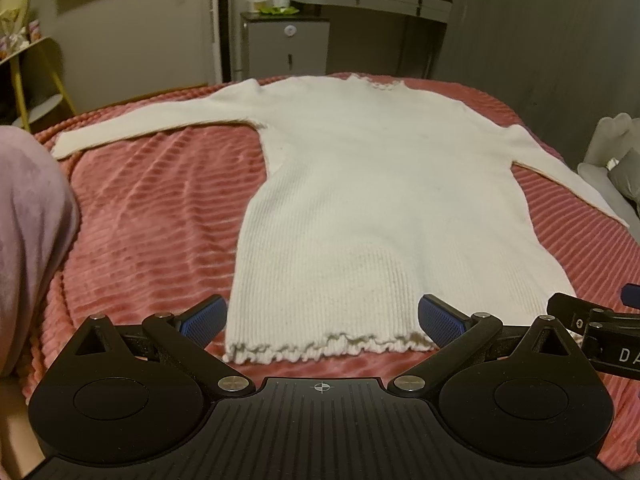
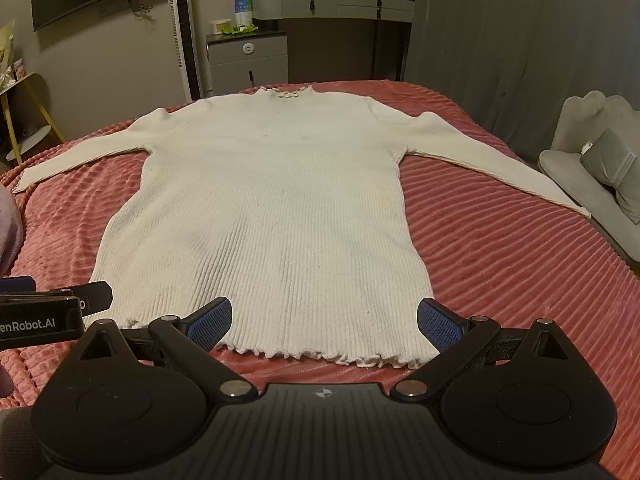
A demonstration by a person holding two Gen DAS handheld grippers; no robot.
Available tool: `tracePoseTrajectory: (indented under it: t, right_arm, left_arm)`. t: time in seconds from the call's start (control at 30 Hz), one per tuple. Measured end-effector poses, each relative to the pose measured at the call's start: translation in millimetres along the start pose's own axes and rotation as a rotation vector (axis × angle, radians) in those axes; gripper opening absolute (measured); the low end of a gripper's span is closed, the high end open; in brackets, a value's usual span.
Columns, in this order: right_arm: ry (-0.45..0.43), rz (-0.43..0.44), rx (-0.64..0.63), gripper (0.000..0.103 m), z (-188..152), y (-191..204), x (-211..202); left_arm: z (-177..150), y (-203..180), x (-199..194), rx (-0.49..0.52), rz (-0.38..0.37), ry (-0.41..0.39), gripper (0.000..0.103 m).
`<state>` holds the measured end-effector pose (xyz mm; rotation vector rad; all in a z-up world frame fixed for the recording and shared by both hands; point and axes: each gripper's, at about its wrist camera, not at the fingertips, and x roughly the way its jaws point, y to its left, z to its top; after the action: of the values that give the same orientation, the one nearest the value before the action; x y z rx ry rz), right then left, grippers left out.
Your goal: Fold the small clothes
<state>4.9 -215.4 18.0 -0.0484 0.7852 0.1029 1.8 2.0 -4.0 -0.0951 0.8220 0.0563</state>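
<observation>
The sweater [image 1: 360,200] lies flat on the pink blanket [image 1: 152,216], hem toward me, collar at the far end, both sleeves spread out to the sides. It is cream, ribbed, with a frilled hem [image 2: 304,354] and a frilled collar [image 2: 286,93]. I see no fold in it yet.

My left gripper [image 1: 322,318] stands wide — its blue pads [image 1: 202,322] sit apart just above the hem, at the sweater's near left corner, holding nothing. My right gripper [image 2: 324,320] is just as wide and empty, its pads [image 2: 438,324] flanking the hem's right half. The two grippers are side by side; each shows at the edge of the other's view. I cannot tell whether either touches the cloth.

A lilac sleeve [image 1: 32,240] shows at the left of the left view.

Beyond the bed stand a grey cabinet [image 2: 248,60] and a dresser [image 2: 336,8] with bottles and a round mirror — further left, a tall white fan [image 2: 182,28]. A pale couch [image 2: 592,184] with a grey cushion sits to the right.
</observation>
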Motion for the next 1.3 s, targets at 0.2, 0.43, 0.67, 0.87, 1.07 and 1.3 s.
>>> tracePoseTrajectory:
  t: [0.2, 0.43, 0.67, 0.87, 1.07, 1.3]
  right_arm:
    - [0.0, 0.004, -0.005, 0.099, 0.4, 0.2, 0.5]
    - [-0.001, 0.008, -0.006, 0.099, 0.2, 0.2, 0.8]
    - [-0.002, 0.009, -0.004, 0.099, 0.3, 0.2, 0.7]
    - [-0.01, 0.019, -0.007, 0.099, 0.9, 0.2, -0.3]
    - [-0.01, 0.02, -0.005, 0.099, 1.0, 0.5, -0.1]
    - [-0.005, 0.021, -0.002, 0.099, 1.2, 0.5, 0.9]
  left_arm:
    - [0.3, -0.6, 1.1, 0.0, -0.001, 0.005, 0.103]
    - [0.8, 1.1, 2.2, -0.008, -0.001, 0.01, 0.103]
    - [0.5, 1.1, 3.3, -0.01, -0.002, 0.012, 0.103]
    - [0.1, 1.4, 5.0, -0.012, -0.001, 0.015, 0.103]
    - [0.1, 1.9, 6.5, -0.017, -0.002, 0.018, 0.103]
    - [0.2, 1.3, 8.8, -0.022, 0.002, 0.024, 0.103]
